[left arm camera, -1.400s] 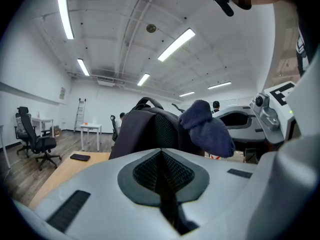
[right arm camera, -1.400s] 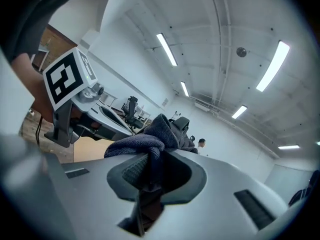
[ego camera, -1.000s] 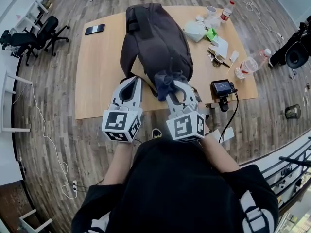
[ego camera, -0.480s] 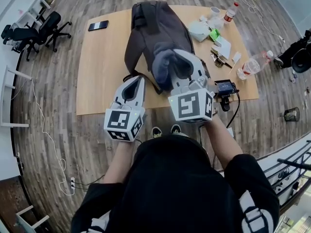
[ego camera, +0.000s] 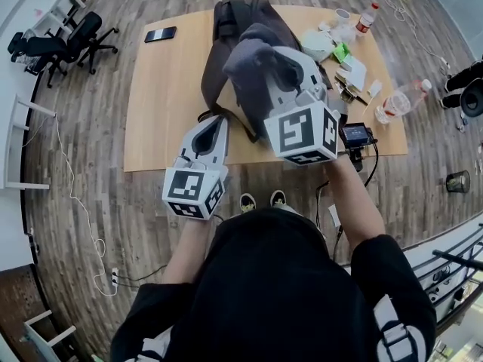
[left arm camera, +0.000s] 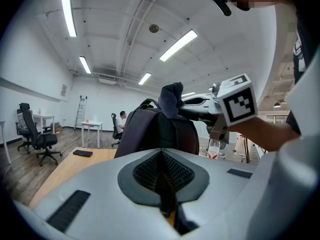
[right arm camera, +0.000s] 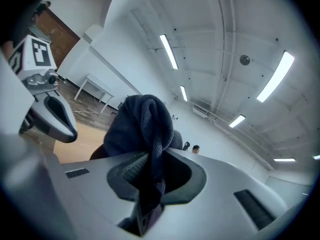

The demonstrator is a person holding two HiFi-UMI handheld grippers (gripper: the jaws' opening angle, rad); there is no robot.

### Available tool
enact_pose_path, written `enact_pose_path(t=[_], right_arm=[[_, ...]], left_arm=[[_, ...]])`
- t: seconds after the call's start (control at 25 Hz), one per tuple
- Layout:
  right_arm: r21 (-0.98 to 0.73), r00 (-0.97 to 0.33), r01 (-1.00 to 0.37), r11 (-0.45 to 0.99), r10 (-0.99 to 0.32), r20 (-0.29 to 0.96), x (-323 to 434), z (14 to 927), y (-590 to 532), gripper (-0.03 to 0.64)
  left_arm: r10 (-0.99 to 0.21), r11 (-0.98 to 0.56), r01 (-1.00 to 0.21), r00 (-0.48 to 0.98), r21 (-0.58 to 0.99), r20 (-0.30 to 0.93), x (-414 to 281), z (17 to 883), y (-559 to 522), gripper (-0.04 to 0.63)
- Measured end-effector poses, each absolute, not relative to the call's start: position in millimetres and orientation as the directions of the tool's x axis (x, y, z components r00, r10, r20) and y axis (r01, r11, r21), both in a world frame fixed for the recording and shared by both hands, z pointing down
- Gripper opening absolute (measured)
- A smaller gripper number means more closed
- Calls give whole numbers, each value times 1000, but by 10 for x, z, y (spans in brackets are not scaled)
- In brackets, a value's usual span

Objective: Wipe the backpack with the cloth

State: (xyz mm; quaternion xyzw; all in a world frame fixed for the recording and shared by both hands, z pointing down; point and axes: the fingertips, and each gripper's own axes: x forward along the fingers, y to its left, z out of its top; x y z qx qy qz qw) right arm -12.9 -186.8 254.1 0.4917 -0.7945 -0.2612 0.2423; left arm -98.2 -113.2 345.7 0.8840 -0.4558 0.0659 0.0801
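Backpack (ego camera: pixel 223 21) on the bench (ego camera: pixel 162 104), lengthwise away from the person (ego camera: pixel 272 292). Right claw (ego camera: pixel 272 59) grips the cloth (ego camera: pixel 245 53) above the backpack's near half — the closer one; left claw (ego camera: pixel 213 124), closed on nothing, hovers beside its near end.

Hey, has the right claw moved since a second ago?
Yes. The right claw, shut on the cloth, has gone from the table's near edge up along the backpack toward its far end.

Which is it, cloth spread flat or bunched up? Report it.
Bunched up. The cloth is a crumpled wad pinched in the right tongs, near the top of the backpack.
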Motion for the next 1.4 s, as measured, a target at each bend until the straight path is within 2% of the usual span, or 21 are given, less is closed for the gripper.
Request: enact_pose_path(t=[0.4, 0.6, 0.76, 1.0, 1.4], right_arm=[[520, -434, -718, 464, -881, 187, -33, 3107, -1180, 60], [328, -476, -773, 542, -839, 265, -10, 3485, -1127, 60], [69, -518, -805, 590, -755, 402, 54, 4094, -1086, 60], [-231, -538, -835, 500, -650, 537, 163, 5100, -1141, 60], [-448, -549, -835, 321, -555, 625, 225, 6027, -1136, 60]], left_arm=[[-798, -557, -825, 564, 99, 212, -1028, 3599, -1146, 15], [-795, -557, -824, 564, 102, 224, -976, 3655, -1177, 15], [-792, -556, -824, 565, 108, 234, -919, 3708, -1195, 15], [-784, -564, -820, 569, 99, 247, -873, 3746, -1179, 15], [-787, -556, -826, 560, 98, 257, -850, 3754, -1178, 17]])
